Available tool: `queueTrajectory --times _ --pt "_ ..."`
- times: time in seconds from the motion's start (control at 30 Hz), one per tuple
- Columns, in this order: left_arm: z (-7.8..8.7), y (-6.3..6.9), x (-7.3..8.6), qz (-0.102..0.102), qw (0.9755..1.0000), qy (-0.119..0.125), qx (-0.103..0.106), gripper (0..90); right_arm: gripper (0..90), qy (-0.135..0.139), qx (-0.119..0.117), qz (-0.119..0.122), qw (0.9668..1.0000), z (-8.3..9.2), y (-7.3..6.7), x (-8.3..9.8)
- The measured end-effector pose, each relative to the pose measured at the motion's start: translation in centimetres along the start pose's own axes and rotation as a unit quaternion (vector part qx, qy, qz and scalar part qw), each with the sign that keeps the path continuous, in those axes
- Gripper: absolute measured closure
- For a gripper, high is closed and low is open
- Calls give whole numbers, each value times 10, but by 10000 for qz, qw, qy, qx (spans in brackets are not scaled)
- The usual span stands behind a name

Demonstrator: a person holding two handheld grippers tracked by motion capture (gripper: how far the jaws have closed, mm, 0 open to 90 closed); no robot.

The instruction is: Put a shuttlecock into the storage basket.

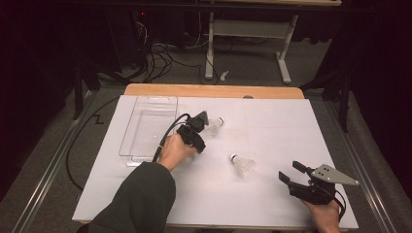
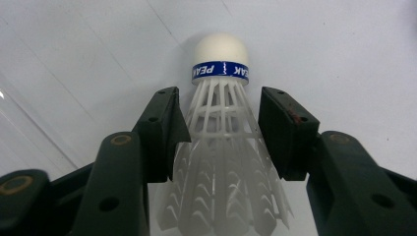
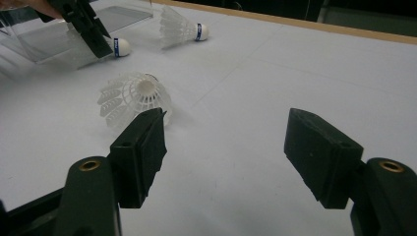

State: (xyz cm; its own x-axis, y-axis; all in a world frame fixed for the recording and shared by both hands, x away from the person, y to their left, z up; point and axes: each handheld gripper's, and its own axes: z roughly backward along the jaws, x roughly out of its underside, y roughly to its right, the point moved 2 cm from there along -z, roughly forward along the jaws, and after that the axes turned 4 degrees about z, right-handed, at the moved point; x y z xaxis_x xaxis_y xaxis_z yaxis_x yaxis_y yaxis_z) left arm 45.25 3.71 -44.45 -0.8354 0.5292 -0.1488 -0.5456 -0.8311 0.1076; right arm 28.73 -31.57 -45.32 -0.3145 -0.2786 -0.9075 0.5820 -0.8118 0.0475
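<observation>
White table covering (image 1: 272, 145) is seen at mid-frame. One shuttlecock (image 2: 220, 142) is bracketed by the left gripper (image 2: 221, 118), its pads beside the skirt, contact unclear. At lower right, the right gripper (image 3: 231, 147) is held wide open, empty.

A clear plastic tray (image 1: 145, 127) sits upper left on the white table (image 1: 272, 145); cables (image 1: 155, 60), perhaps power leads, cross the floor behind.
</observation>
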Motion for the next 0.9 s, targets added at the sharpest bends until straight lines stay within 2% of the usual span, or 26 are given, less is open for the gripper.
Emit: queueTrajectory --times 0.47,0.9 --pt "3 -1 1 -75 10000 49 34 642 327 -5 4 2 10000 0 0 0" --pt "10 -3 4 -89 9998 136 113 670 327 -3 10 10 10000 0 0 0"
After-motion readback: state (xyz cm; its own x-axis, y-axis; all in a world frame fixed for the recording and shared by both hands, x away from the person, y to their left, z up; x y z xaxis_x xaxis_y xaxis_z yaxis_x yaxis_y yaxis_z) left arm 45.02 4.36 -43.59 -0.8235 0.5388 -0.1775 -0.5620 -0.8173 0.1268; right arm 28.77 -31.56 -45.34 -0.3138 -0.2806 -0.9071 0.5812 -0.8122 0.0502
